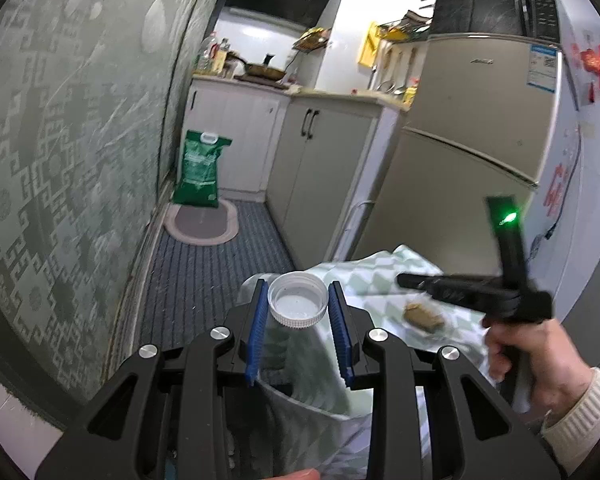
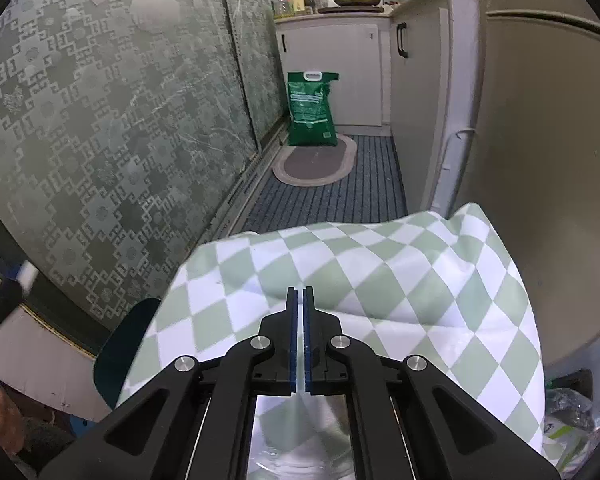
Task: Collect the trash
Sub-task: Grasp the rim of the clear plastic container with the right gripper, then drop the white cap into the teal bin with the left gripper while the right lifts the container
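Observation:
My left gripper is shut on a clear plastic bottle with a white ribbed cap; the blue pads press its neck just below the cap. The bottle's body hangs down between the fingers. A green-and-white checkered cloth lies below, with a brown crumpled scrap on it. My right gripper is shut on a fold of the same checkered cloth and lifts its edge. The right gripper also shows in the left wrist view, held by a hand, to the right of the bottle.
A narrow kitchen lies ahead: patterned glass doors on the left, white cabinets and a beige fridge on the right. A green sack stands on an oval mat. A bin with a plastic bag is at lower right.

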The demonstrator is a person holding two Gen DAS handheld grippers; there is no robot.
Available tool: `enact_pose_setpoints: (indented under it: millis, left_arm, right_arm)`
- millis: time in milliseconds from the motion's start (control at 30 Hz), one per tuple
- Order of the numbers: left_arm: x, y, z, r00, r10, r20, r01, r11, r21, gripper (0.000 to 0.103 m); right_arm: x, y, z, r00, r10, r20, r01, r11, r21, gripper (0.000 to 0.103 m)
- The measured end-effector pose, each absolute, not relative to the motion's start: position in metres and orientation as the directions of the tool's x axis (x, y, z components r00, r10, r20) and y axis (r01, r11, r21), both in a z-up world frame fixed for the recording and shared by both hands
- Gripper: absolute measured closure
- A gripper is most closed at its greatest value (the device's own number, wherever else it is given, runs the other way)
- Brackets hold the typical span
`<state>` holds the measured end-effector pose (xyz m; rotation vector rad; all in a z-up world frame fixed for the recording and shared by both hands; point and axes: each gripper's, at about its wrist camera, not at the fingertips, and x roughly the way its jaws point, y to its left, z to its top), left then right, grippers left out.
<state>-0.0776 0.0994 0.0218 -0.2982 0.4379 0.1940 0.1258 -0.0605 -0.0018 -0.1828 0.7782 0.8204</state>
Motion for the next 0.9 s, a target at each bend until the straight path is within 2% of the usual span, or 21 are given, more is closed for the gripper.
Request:
enact_pose_setpoints:
  millis: [233,267,300,333,367,500,633,767,900]
  left_arm:
    - [-0.082,0.12,0.004,0.847,0.155,-0.508,-0.308,0.922,-0.233,0.07]
    - [-0.082,0.123,0.001,0.842,0.159,-0.515,-0.315,0.921,-0.23,0.07]
    - [-0.083,0.126,-0.002,0.836,0.163,-0.524,-0.323,0.918,-0.229,0.07]
    - [-0.083,0.129,-0.006,0.83,0.166,-0.533,-0.33,0.916,-0.228,0.07]
    - [-0.084,0.133,-0.011,0.822,0.167,-0.544,-0.339,0.912,-0.231,0.07]
    - [-0.081,0.147,-0.03,0.785,0.183,-0.592,-0.383,0.895,-0.231,0.07]
    - [-0.076,0.16,-0.051,0.739,0.201,-0.643,-0.437,0.87,-0.23,0.07]
    - [-0.072,0.16,-0.063,0.712,0.207,-0.671,-0.455,0.864,-0.217,0.07]
    - [-0.068,0.162,-0.074,0.687,0.207,-0.697,-0.47,0.858,-0.209,0.07]
  right_arm:
    - [0.121,-0.065,0.022,0.382,0.634,-0.673,-0.749,0.638,0.177,0.1]
    - [0.12,-0.071,0.028,0.401,0.626,-0.669,-0.739,0.652,0.167,0.09]
    - [0.12,-0.077,0.032,0.407,0.621,-0.67,-0.732,0.66,0.167,0.07]
    - [0.119,-0.081,0.034,0.408,0.619,-0.671,-0.728,0.664,0.171,0.058]
    - [0.119,-0.088,0.034,0.408,0.616,-0.674,-0.72,0.671,0.177,0.04]
    - [0.111,-0.11,0.023,0.421,0.576,-0.701,-0.68,0.712,0.177,0.037]
    - [0.088,-0.118,0.007,0.511,0.458,-0.727,-0.618,0.784,0.059,0.037]
    - [0.057,-0.11,-0.005,0.564,0.43,-0.705,-0.605,0.796,0.002,0.025]
    - [0.044,-0.084,-0.02,0.605,0.385,-0.697,-0.598,0.798,-0.078,0.023]
